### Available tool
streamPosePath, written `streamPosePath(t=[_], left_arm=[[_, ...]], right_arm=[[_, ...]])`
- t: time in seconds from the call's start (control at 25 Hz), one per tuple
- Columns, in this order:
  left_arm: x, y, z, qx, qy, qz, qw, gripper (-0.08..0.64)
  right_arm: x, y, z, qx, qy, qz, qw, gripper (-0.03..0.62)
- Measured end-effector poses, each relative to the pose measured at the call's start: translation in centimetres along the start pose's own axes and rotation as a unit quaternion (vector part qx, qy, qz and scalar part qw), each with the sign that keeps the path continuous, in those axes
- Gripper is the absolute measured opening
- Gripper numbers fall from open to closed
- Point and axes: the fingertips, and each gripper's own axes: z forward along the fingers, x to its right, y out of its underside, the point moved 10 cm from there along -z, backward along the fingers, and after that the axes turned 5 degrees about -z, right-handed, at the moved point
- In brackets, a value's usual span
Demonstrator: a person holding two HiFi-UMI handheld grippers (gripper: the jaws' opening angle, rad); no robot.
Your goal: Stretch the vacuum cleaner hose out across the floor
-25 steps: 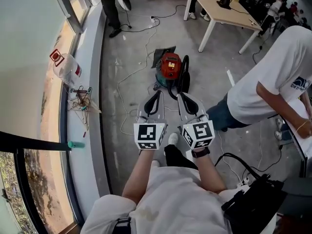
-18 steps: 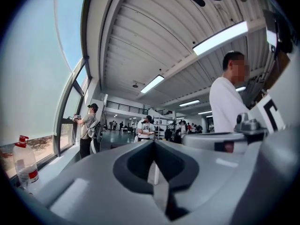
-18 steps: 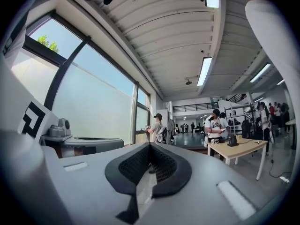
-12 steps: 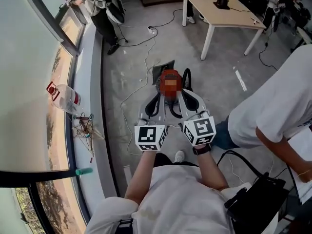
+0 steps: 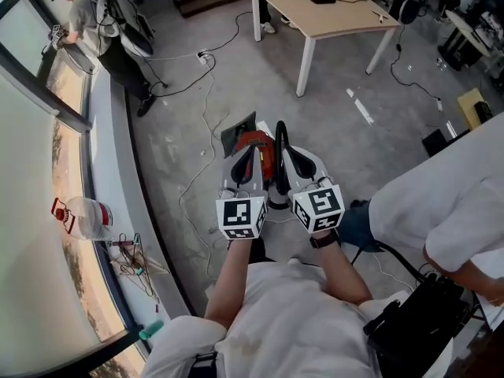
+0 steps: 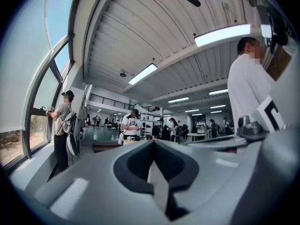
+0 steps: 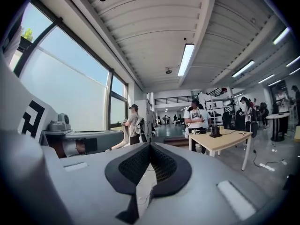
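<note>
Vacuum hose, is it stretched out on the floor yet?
Nothing looks done: the hose is looped beside the red vacuum cleaner. In hand: nothing; the left gripper and right gripper are shut and empty above it. Left: grab the hose and pull it out across the floor.

Vacuum cleaner: red body, black hose. Left tongs and right tongs: light grey shells, black pads. Right pads show a fine grid texture. Marker cubes: black squares on white. Floor: mottled grey. Table: pale wood top, white legs. Cable: white.
</note>
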Motion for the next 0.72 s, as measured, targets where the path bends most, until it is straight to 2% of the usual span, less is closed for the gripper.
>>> streamPosePath(t=[0.16,0.28,0.44,0.6,0.72], left_arm=[[-5.2,-1.3,5.2,0.0,0.025,0.007,0.9997,0.003],[-8.0,-0.8,7.0,-0.01,0.055,0.002,0.9984,0.003],[-10.4,1.5,11.3,-0.037,0.067,-0.023,0.9968,0.003],[-10.7,5.1,13.6,-0.083,0.069,-0.027,0.9937,0.003],[-11.2,7.2,15.3,-0.109,0.067,-0.041,0.9909,0.003]], right_arm=[[0.8,-1.8,5.9,0.015,0.029,-0.006,0.999,-0.006],[0.5,-1.3,7.7,-0.003,0.062,-0.002,0.998,-0.006],[3.1,1.1,10.9,-0.048,0.077,0.009,0.996,-0.006],[5.7,4.7,12.4,-0.099,0.089,0.042,0.99,-0.006],[7.5,6.7,14.0,-0.117,0.091,0.059,0.987,-0.006]])
